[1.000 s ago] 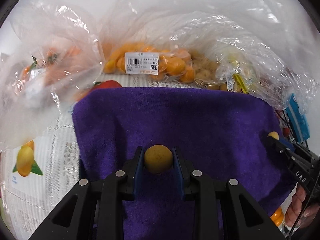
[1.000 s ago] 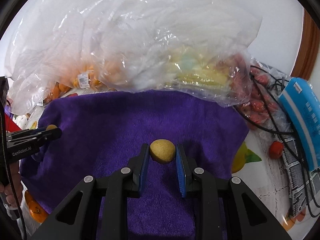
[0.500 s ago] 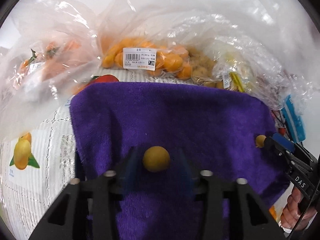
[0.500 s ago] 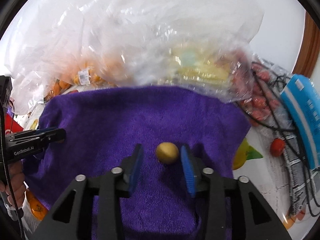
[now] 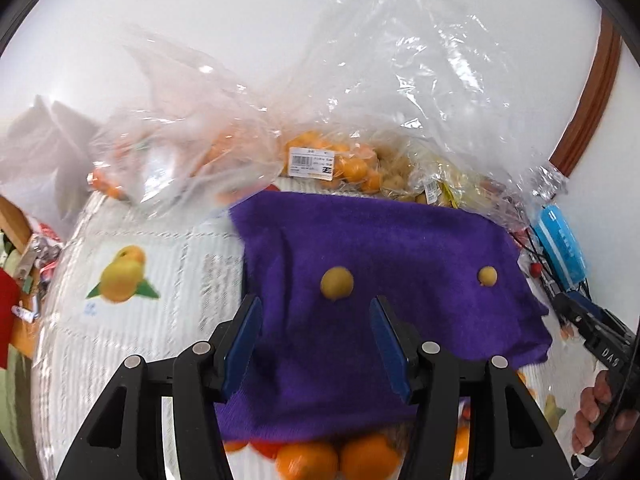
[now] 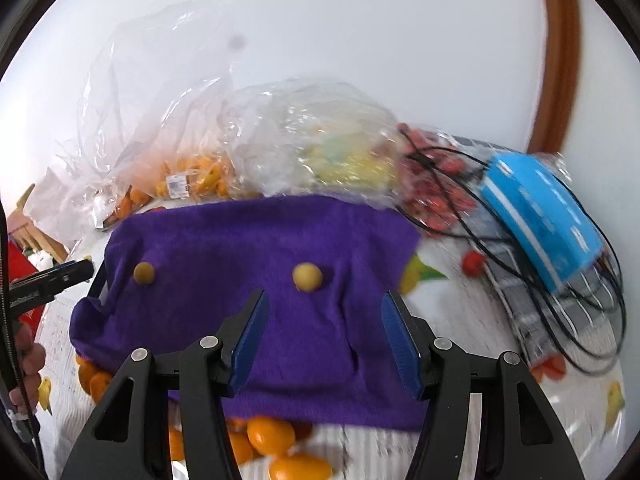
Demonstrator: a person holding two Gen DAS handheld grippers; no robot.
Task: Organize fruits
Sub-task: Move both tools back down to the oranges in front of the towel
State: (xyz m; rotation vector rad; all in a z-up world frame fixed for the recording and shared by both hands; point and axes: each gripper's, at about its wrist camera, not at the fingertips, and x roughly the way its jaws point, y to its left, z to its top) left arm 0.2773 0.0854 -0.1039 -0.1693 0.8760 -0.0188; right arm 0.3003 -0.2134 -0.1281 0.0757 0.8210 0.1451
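Two small yellow round fruits lie apart on a purple towel [image 5: 400, 240]. In the left wrist view the left fruit [image 5: 337, 283] lies just beyond my open left gripper [image 5: 316, 336], and the right fruit [image 5: 488, 276] lies farther right. In the right wrist view the right fruit [image 6: 307, 277] lies just beyond my open right gripper [image 6: 323, 336], the left fruit [image 6: 144, 273] sits near the towel's [image 6: 260, 240] left edge. Both grippers are empty and back from the fruits.
Clear plastic bags of oranges [image 5: 332, 164] and other fruit [image 6: 344, 156] line the far side against the wall. Loose oranges [image 6: 276, 436] lie at the towel's near edge. A blue box [image 6: 540, 208] with black cables and small red fruits [image 6: 432, 196] sits at right.
Both grippers opened and let go of their yellow fruits onto the towel, then pulled back and up, so more of the table shows.
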